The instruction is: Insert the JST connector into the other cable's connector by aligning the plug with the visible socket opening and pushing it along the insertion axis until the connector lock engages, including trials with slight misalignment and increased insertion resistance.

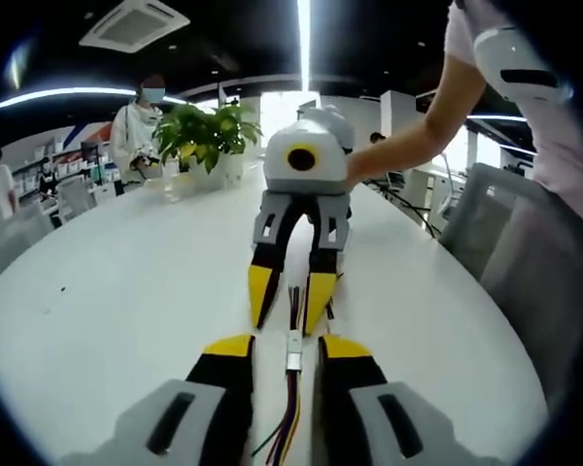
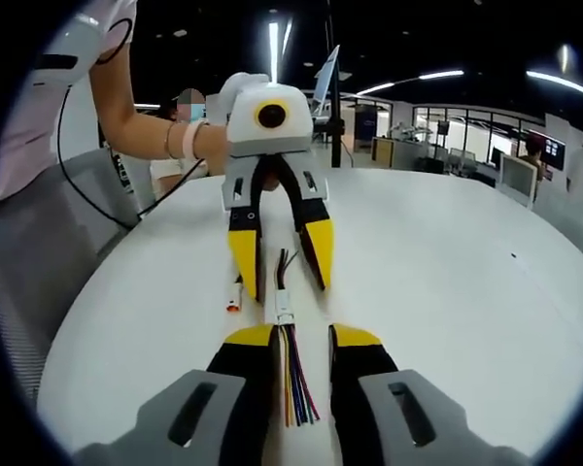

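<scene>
While small white JST connector (image 1: 293, 351) with multicoloured wires lies on white tabletop (image 1: 126, 291) between both tools, left tool (image 1: 284, 361) and right tool (image 2: 301, 340) open, empty. Advice: grip housings squarely, align, push straight.

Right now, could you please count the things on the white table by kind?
Grippers: 2, left gripper, right gripper
Cables: 2, near cable, far cable
Small loose connector: 1
Potted plant: 1
Total: 6
</scene>
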### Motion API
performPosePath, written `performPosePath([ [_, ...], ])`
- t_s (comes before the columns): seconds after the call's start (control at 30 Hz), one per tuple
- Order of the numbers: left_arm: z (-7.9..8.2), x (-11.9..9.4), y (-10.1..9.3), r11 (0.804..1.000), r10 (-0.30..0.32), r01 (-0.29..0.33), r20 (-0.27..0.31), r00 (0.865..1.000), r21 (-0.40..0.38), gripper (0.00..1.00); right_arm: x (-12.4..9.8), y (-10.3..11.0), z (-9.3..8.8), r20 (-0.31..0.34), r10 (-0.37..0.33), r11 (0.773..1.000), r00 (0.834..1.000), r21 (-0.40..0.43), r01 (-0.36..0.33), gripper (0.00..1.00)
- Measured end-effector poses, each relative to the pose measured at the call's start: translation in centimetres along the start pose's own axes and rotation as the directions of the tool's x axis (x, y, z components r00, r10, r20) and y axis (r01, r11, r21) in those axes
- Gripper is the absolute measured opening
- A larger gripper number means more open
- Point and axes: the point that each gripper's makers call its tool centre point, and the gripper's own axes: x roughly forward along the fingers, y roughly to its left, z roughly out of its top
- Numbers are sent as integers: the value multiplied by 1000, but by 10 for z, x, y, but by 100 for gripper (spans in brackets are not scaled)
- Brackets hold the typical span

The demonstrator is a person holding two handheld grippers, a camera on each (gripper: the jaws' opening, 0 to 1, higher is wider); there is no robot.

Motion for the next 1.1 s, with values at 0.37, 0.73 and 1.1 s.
performPosePath([
  [0.37,17,-5,-9,1000,13,-14,23,1000,21,23,-17,-2,12,18,-37,999,999,-30,37,19],
  [0.73,25,-18,-23,996,16,-17,12,1000,93,22,-24,18,26,12,-17,991,1000,-131,18,18],
  [1.1,8,-22,-37,994,-10,14,-30,1000,108,21,-26,40,19,-6,31,991,1000,-133,-31,16],
])
